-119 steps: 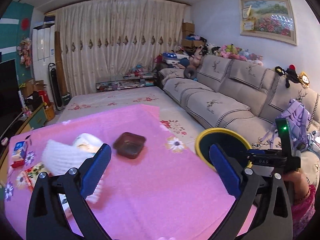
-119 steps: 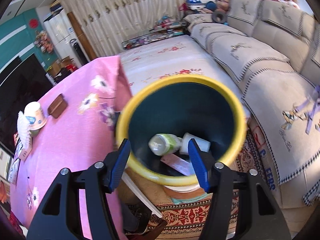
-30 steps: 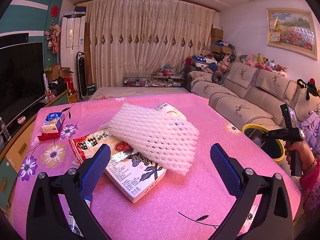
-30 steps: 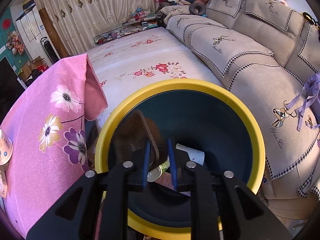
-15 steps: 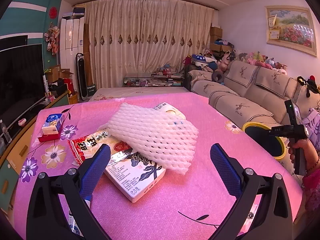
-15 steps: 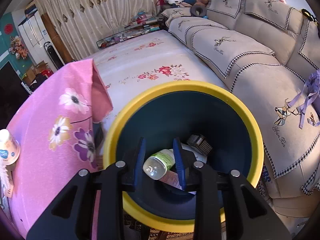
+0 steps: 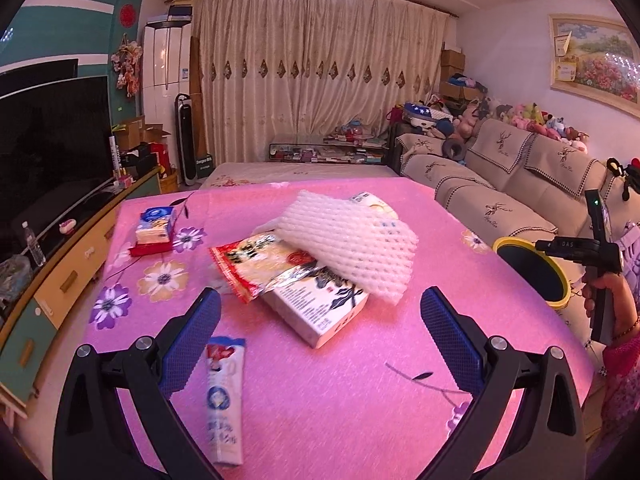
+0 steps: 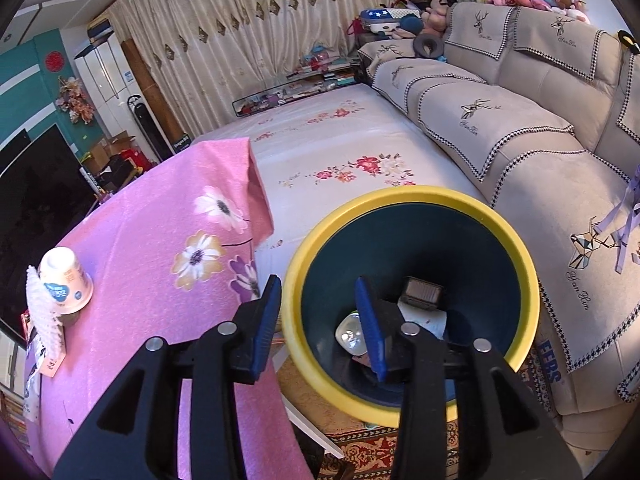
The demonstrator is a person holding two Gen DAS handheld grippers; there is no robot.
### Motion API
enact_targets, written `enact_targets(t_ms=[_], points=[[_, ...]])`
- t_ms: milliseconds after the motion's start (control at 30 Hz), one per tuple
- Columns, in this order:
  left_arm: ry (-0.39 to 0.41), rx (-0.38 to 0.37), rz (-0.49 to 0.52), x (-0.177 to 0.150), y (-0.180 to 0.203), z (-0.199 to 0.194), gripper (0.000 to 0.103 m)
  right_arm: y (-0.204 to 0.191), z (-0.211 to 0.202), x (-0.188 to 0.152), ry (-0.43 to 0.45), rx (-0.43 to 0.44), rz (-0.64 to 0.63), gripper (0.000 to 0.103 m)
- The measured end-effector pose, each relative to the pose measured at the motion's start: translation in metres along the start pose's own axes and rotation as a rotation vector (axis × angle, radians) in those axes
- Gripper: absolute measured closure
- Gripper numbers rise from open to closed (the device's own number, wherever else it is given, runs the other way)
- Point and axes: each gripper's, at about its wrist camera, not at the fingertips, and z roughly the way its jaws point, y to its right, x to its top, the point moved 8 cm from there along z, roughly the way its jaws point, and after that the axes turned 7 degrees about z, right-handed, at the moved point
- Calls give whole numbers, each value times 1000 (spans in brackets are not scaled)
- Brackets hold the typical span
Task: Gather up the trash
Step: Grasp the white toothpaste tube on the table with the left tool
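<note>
bin (image 8: 516, 248): sitting on the floor just beside the table edge, btw table and sofa; yellow rim, dark inside. Already holding a brown tray (image 8: 423, 293), a bottle (image 8: 349, 334) and paper.
trash left: all lying on the pink cloth (image 7: 360, 392) — foam net (image 7: 352, 240) draped over a box (image 7: 320, 308), red wrapper (image 7: 256, 264) tucked partly under them, tube (image 7: 224, 396) nearest me, cup (image 8: 64, 284) standing upside down behind the net.
R gripper (image 8: 316, 320): I'm hovering it over the bin's near rim, jaws opening, nothing btw the pads. Judging the drop done; I'm keeping it clear of the rim as it swings back toward the table.
L gripper (image 7: 316, 336): I'm holding it wide open and empty above the cloth, aimed at the box/net pile, touching nothing.
next pick (my call): net first, since it's topmost and soft; I'm planning to pinch the near overhanging edge, not the middle, so the box isn't dragged along.
tube: lying just by my L pad; flat on the cloth, so prob needs a low, steep approach.
risk: wrapper sliding off w/ the net; pads snagging the cloth.
</note>
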Motion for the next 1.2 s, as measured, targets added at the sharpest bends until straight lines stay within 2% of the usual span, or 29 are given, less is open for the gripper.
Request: enact_targets(t_ms=[233,467,700,767,800,900,1100,1200], points=[[-112,57,-56,-50,-26,-13,5,-14,-2,-8,-11,43,-12,64],[-243,50,-131,-77,-40,17,5,-28,-7,-11,-11,70,-42,64],[-348,39,-138,-81,-45,50,28,-31,-6,-12,-15,78,-47,64],[-379,23,-158,-84,-48,59,43,-29,-6,-12,-17,80,-45,63],[-393,29,-158,-85,-50,62,47,-28,-6,-12,-17,80,-44,63],[-404,49,-135,-86,-52,64,51,-26,-5,-12,-20,78,-39,63],[-423,91,-103,-91,-56,62,79,-26,-6,-11,-19,82,-36,63],[-420,89,-84,-93,-53,58,80,-27,-7,-10,-17,87,-37,63]])
